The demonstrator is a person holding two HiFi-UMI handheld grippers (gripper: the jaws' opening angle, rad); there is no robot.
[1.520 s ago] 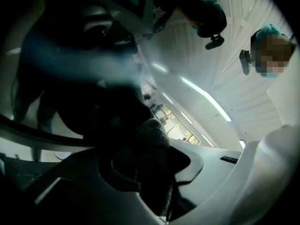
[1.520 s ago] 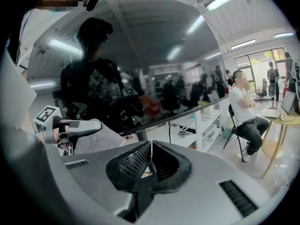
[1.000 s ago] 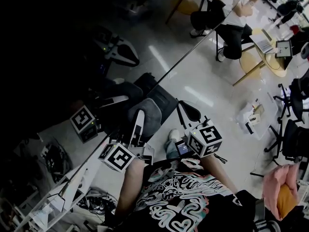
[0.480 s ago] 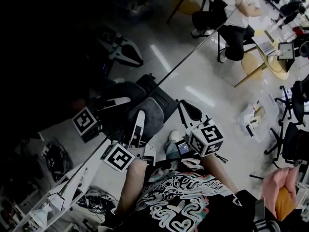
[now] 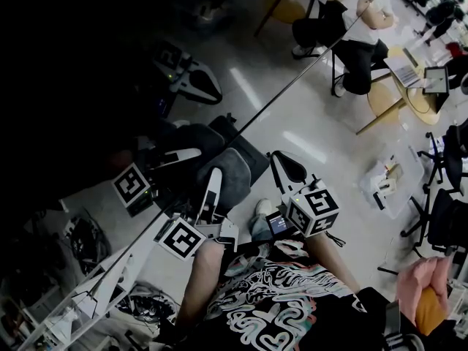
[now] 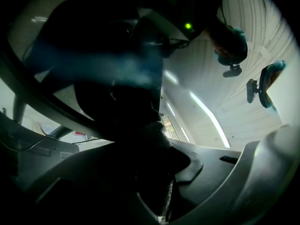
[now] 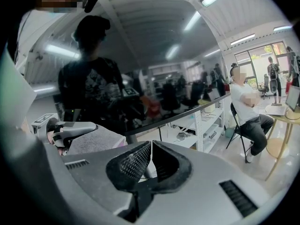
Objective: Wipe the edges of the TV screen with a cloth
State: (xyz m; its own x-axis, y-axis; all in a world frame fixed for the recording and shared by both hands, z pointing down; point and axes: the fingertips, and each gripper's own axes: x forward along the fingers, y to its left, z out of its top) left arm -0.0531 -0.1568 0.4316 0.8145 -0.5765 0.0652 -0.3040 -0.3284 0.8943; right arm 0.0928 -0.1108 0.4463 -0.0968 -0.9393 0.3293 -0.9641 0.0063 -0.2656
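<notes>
The dark, reflective TV screen fills the head view's left; its thin edge runs diagonally from lower left to upper right. My left gripper is shut on a grey cloth and presses it against that edge. In the left gripper view the cloth is a dark wad between the jaws. My right gripper hangs just right of the cloth, shut and empty. The right gripper view shows its jaws closed, with the cloth and the TV screen beyond.
A white shelf unit stands under the TV. A seated person and a round wooden table with a laptop are at the upper right. A clear box lies on the floor, with office chairs at the right.
The left gripper and its cloth have hardly moved along the TV edge. The head view has shifted slightly. The right gripper stays shut beside the cloth.
</notes>
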